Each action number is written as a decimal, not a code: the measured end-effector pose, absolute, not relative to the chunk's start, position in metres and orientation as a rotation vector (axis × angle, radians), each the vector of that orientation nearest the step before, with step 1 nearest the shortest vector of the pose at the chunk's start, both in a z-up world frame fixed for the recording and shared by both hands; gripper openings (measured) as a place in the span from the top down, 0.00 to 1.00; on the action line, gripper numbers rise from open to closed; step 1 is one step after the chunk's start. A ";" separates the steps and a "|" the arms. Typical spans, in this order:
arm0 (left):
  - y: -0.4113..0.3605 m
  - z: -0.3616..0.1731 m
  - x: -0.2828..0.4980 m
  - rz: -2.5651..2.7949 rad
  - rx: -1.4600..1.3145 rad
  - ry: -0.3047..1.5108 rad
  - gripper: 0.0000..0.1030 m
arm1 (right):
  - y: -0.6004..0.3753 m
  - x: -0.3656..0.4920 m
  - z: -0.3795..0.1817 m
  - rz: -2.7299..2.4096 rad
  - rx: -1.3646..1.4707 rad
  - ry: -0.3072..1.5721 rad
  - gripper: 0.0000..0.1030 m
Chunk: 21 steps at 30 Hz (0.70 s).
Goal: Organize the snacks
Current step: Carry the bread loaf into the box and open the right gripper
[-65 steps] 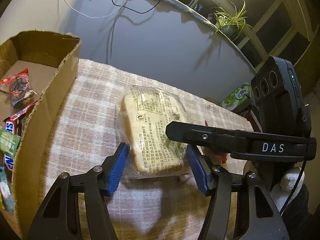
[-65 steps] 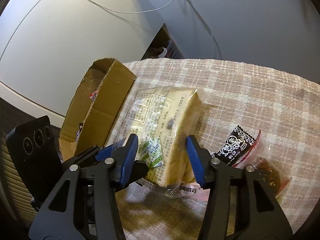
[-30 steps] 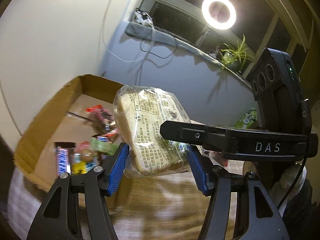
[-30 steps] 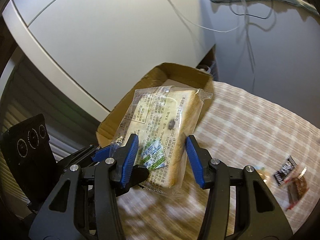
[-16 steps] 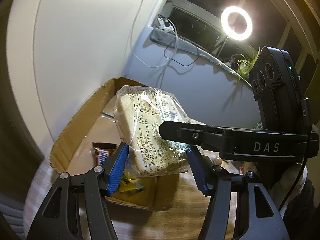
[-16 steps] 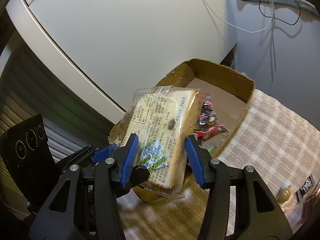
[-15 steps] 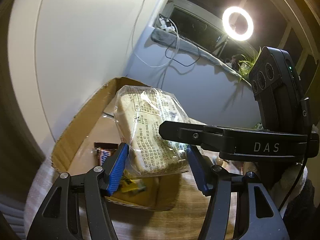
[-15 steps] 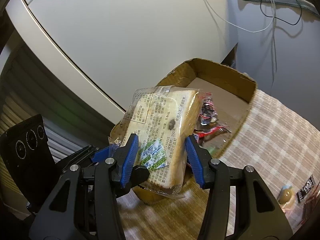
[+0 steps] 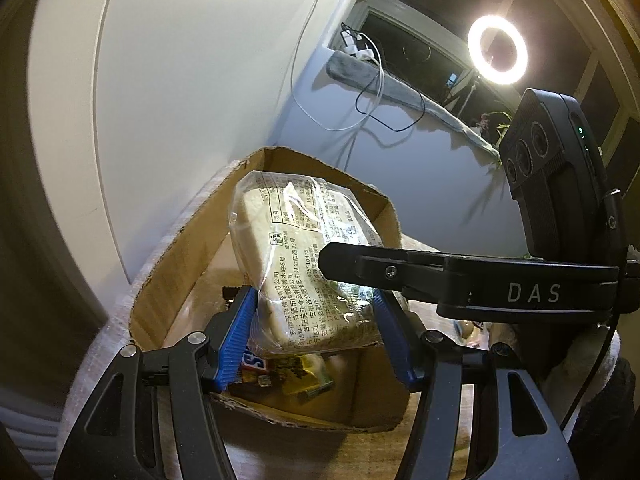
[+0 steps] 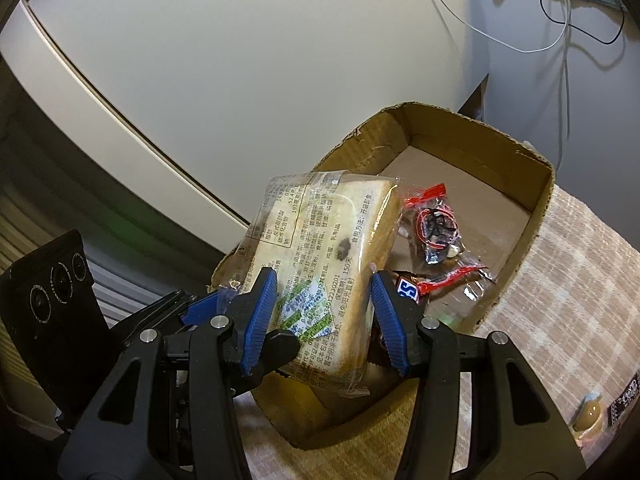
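both grippers are clamped on the same packaged bread loaf [image 9: 308,264], holding it in the air over the open cardboard box [image 9: 192,248]. the left gripper [image 9: 314,338] pinches the lower end of the pack between its blue pads [image 9: 236,336], and the right gripper [image 10: 322,316] squeezes the same end from the other side, its black finger crossing the left view at 3 o'clock. the loaf tilts up toward 12 o'clock, printed label facing out. down in the box lie a snickers bar [image 10: 408,290], a red-trimmed candy packet [image 10: 436,232] at 1 o'clock of the loaf, and yellow and green wrappers [image 9: 304,376]. the box sits on a plaid tablecloth [image 10: 568,280]; a few small snacks [image 10: 588,414] lie on it at 4 o'clock. a ring light [image 9: 497,50] glows at 1 o'clock.
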<state>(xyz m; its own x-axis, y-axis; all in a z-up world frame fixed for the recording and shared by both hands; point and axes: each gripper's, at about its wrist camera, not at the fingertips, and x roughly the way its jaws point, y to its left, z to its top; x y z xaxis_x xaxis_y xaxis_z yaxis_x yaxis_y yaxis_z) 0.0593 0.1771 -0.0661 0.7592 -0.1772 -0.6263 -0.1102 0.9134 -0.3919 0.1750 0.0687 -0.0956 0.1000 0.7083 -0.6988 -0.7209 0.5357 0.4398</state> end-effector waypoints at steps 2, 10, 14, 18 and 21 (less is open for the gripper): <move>0.178 -0.067 0.060 -0.033 -0.426 0.715 0.42 | 0.070 0.175 -0.095 1.058 -0.017 1.025 0.50; 0.181 -0.069 0.059 -0.001 -0.413 0.725 0.53 | 0.074 0.176 -0.096 1.020 -0.043 1.012 0.50; 0.183 -0.069 0.055 0.013 -0.412 0.726 0.53 | 0.069 0.179 -0.094 1.008 -0.030 1.003 0.49; 0.181 -0.066 0.053 0.015 -0.402 0.717 0.53 | 0.066 0.179 -0.093 1.002 -0.037 0.996 0.47; 0.179 -0.063 0.052 0.015 -0.398 0.712 0.53 | 0.064 0.178 -0.091 0.999 -0.035 0.984 0.39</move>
<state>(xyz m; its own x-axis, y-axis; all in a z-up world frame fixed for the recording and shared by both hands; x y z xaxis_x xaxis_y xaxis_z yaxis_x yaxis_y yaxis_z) 0.0515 0.1785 -0.0634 0.7601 -0.1209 -0.6384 -0.1472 0.9250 -0.3504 0.1777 0.0638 -0.0906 0.1680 0.6872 -0.7068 -0.7167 0.5774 0.3911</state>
